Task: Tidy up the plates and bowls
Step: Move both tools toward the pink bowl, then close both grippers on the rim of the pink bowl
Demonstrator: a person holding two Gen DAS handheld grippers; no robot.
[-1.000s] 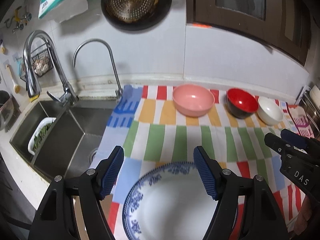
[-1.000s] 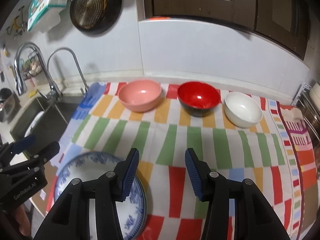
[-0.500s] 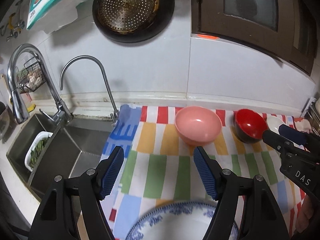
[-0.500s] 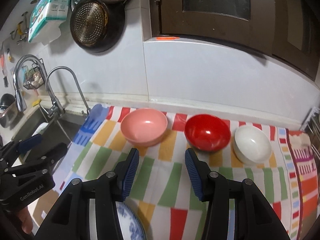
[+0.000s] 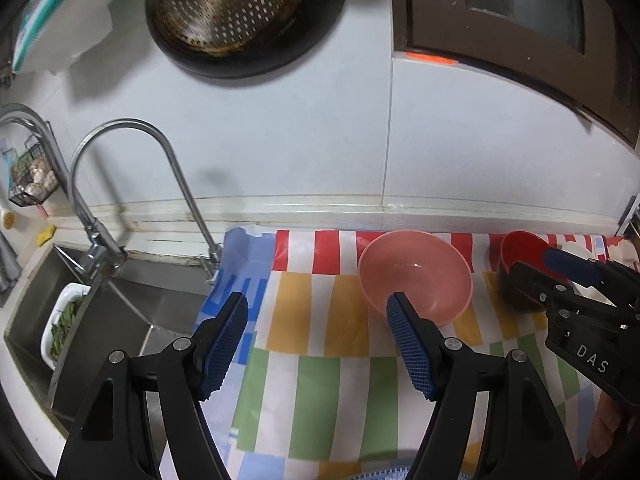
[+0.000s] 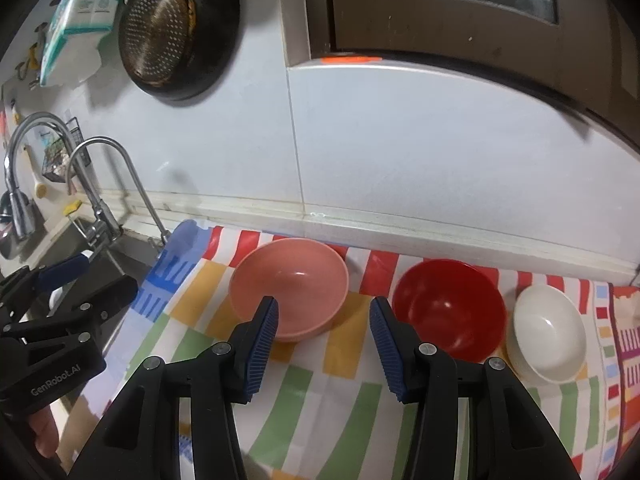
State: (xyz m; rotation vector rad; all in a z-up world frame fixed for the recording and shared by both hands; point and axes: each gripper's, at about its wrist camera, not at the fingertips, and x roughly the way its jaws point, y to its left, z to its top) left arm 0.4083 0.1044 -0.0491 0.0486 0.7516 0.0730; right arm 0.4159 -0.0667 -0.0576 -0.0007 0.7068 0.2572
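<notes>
A: What lies at the far left?

B: A steel sink (image 5: 120, 320) with a white basket of greens (image 5: 64, 324) in it, and two curved faucets (image 5: 132, 184) behind. A perforated pan (image 5: 240, 12) hangs on the wall above.

A: And the left tool?

B: The left tool (image 5: 316, 344) hangs over the near part of the striped cloth (image 5: 312, 380) on the counter. Its blue pads (image 5: 224, 344) stand well apart with nothing between them; only cloth shows in the gap. Its right pad overlaps the near rim of the pink bowl (image 5: 416, 276) in the left wrist view, but whether it touches cannot be told.

A: Where do the bowls sit?

B: In a row along the back of the cloth, near the wall. From the right wrist view: the pink bowl (image 6: 288, 292) is leftmost, the red bowl (image 6: 448, 308) is in the middle, and the white bowl (image 6: 548, 332) stands just beside it at the right. All three are upright.

A: And the right tool?

B: The right tool (image 6: 324, 336) is partly open, narrower than the left one, and empty. It points at the strip of cloth between the pink and red bowls.

A: Any plate?

B: Only a sliver of blue-patterned rim (image 5: 384, 474) at the bottom edge of the left wrist view.
</notes>
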